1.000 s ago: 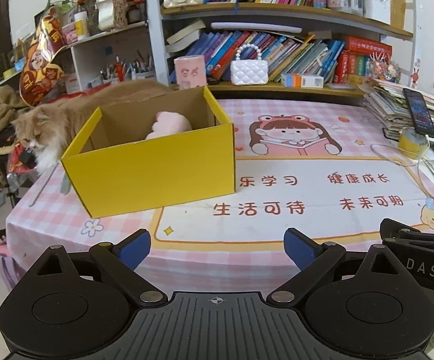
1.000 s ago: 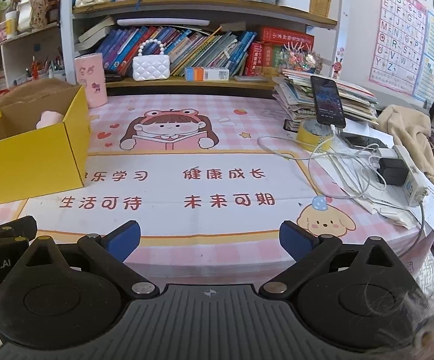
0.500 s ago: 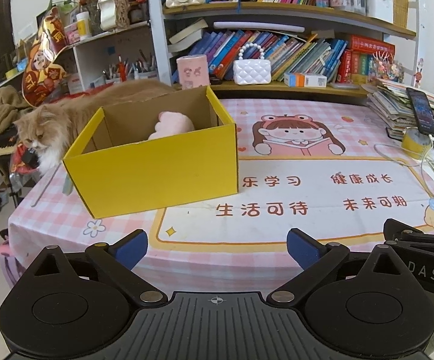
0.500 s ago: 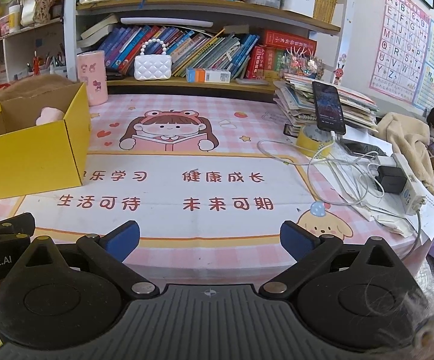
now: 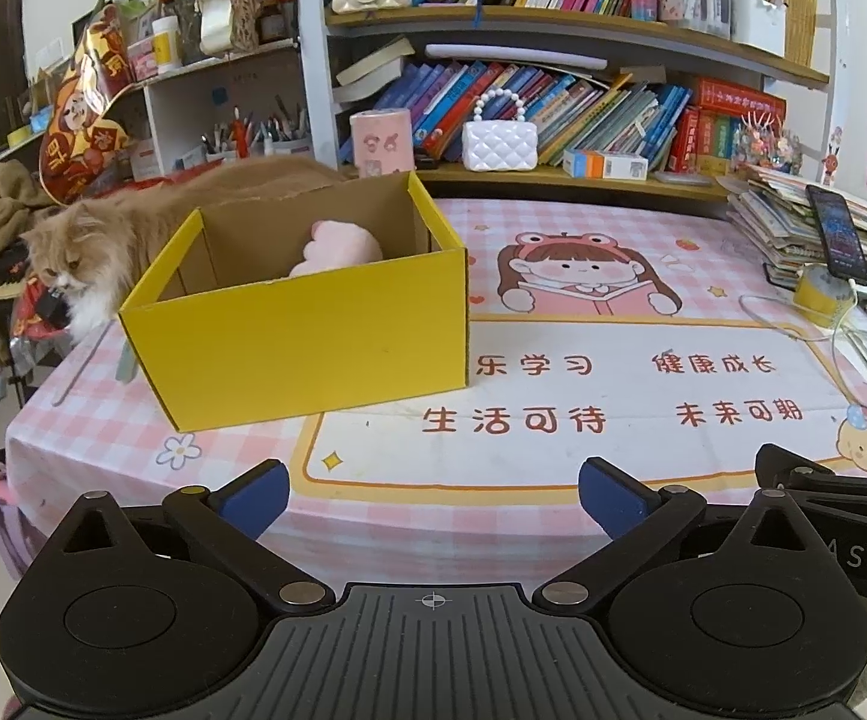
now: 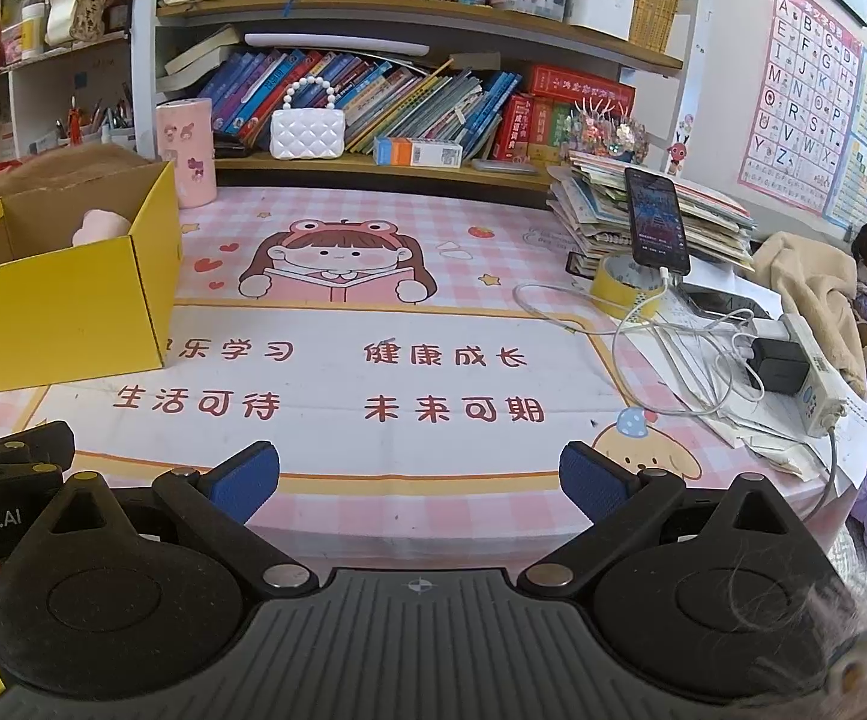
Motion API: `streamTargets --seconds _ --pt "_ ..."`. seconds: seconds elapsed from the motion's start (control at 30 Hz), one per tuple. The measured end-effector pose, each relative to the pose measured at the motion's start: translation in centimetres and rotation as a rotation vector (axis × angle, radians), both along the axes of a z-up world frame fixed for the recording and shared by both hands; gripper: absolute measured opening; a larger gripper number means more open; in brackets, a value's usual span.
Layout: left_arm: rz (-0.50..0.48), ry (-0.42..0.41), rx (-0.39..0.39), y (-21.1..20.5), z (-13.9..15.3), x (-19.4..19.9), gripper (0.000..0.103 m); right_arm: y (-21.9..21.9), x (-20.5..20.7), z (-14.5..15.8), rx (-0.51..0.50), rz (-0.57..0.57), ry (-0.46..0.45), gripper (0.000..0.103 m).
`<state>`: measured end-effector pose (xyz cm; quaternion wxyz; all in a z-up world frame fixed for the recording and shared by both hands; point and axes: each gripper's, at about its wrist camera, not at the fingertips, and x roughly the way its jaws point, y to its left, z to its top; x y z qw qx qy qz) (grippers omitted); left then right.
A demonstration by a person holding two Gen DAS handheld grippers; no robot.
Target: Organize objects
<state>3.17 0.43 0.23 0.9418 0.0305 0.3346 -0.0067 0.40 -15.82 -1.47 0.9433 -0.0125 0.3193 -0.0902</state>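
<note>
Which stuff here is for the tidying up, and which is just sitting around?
For the tidying:
yellow box
pink soft toy inside it
left gripper, jaws open
right gripper, jaws open

Just around:
cat
phone
tape roll
white purse

The left wrist view looks from the near edge of the table (image 5: 103, 420), low over it, toward the shelves (image 5: 553, 24) at the far side. It faces a little to the left, so the box (image 5: 313, 348) stands near and almost in front.

The right wrist view looks from the same near edge, further to the right, also toward the shelves (image 6: 421, 6). Here the box (image 6: 67, 312) lies at the left border, and the phone (image 6: 655, 222) and cables are close on the right.

Both views share the cloth drawing, the box, the white bag (image 5: 499, 144) (image 6: 307, 132) and the books.
</note>
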Motion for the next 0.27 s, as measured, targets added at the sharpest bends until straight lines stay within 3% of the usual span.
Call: streamTargets --seconds 0.27 --pt "-0.002 0.000 0.001 -0.01 -0.02 0.09 0.103 -0.02 0.07 -0.13 -0.001 0.000 0.003 0.101"
